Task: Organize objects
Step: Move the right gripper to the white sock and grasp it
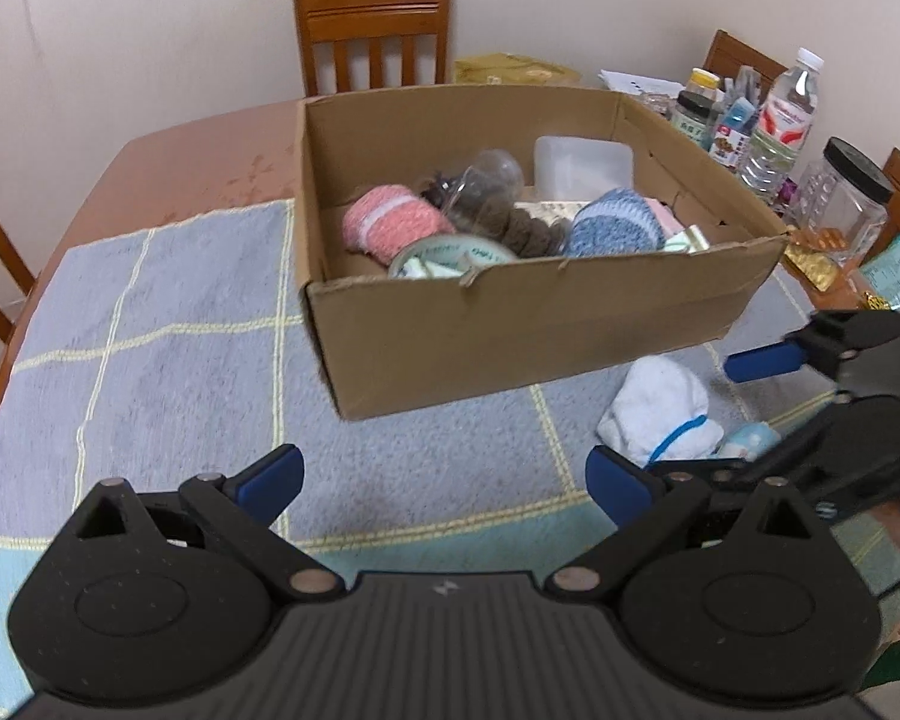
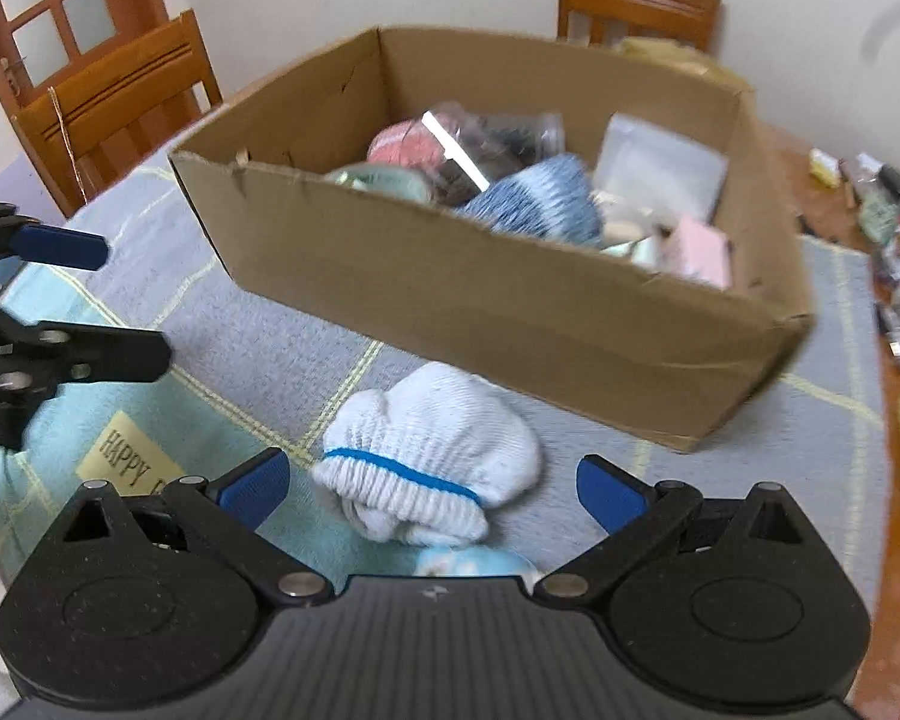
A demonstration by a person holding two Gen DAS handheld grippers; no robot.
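1. Left wrist view, surface and room: brown table (image 1: pixel 210 162) against a cream wall, partly covered by a grey-blue checked cloth (image 1: pixel 168 360); wooden chair (image 1: pixel 373 36) at the far side; bottles and jars (image 1: pixel 774 120) crowded at the far right.
2. Left wrist view, container: open cardboard box (image 1: pixel 510 324) on the cloth, long axis running left to right, holding a pink sock roll (image 1: pixel 390 225), a blue sock roll (image 1: pixel 615 222) and other items.
3. Left wrist view, task item: white sock roll (image 1: pixel 660 405) with a blue stripe, on the cloth just near of the box's right end.
4. Left wrist view, tools: left gripper (image 1: pixel 444 480) released, fingers spread, nothing between them; right gripper (image 1: pixel 678 414) at the right, fingers apart on either side of the white roll.
5. Right wrist view, surface: same cloth (image 2: pixel 258 354); yellow "HAPPY" label (image 2: pixel 129 459) at near left; wooden door (image 2: pixel 60 12) far left.
6. Right wrist view, task item: white sock roll (image 2: pixel 432 450) lies across the view, striped cuff towards the camera, rounded end towards the box (image 2: pixel 510 306).
7. Right wrist view, tools: right gripper (image 2: pixel 432 489) released, roll between the blue pads (image 2: pixel 252 486), contact not discernible; left gripper (image 2: pixel 132 300) at left, parted.
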